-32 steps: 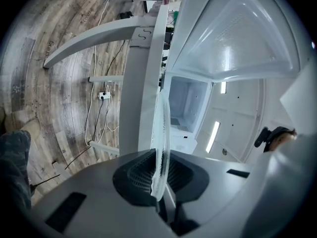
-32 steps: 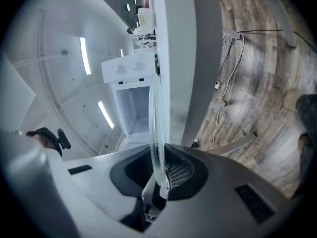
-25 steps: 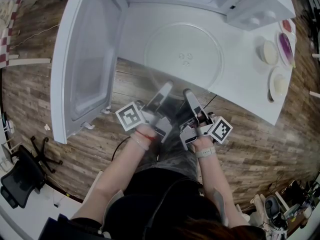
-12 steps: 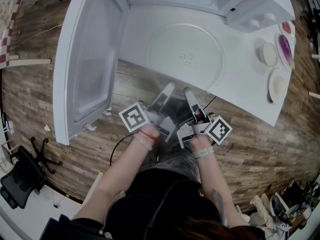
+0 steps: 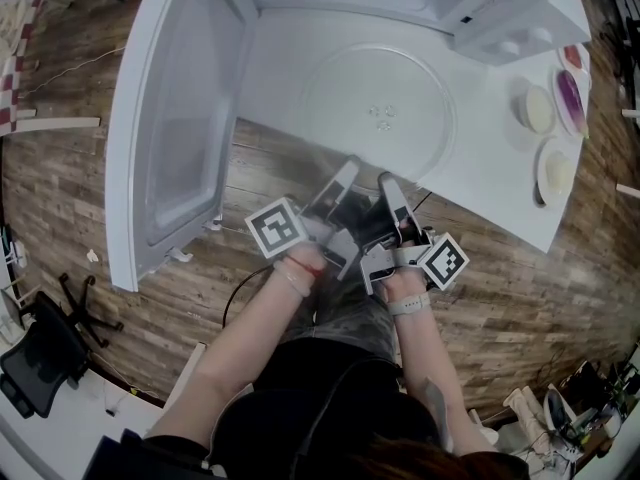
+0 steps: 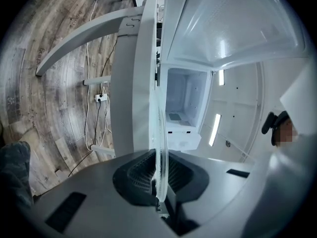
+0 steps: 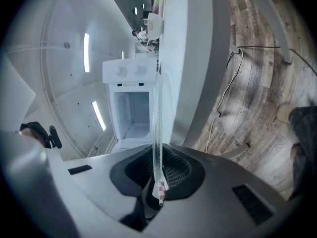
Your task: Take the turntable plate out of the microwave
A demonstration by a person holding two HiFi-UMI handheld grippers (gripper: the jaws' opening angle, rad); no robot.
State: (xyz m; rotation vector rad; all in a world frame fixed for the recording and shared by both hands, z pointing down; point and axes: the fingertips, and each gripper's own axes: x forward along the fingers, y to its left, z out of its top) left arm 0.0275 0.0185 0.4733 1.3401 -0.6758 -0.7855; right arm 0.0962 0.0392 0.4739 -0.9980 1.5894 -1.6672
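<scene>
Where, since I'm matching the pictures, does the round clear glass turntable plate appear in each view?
Head view: clear glass turntable plate, upper centre, face-on.
Left gripper view: edge-on vertical sliver, centre.
Right gripper view: edge-on vertical sliver, centre.
Shared landmark: the open white microwave.

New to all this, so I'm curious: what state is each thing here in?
microwave door: swung wide open
turntable plate: out of the microwave, gripped at its near rim
left gripper: shut on the turntable plate's rim
right gripper: jaws have just been closing, shut on the same rim
</scene>
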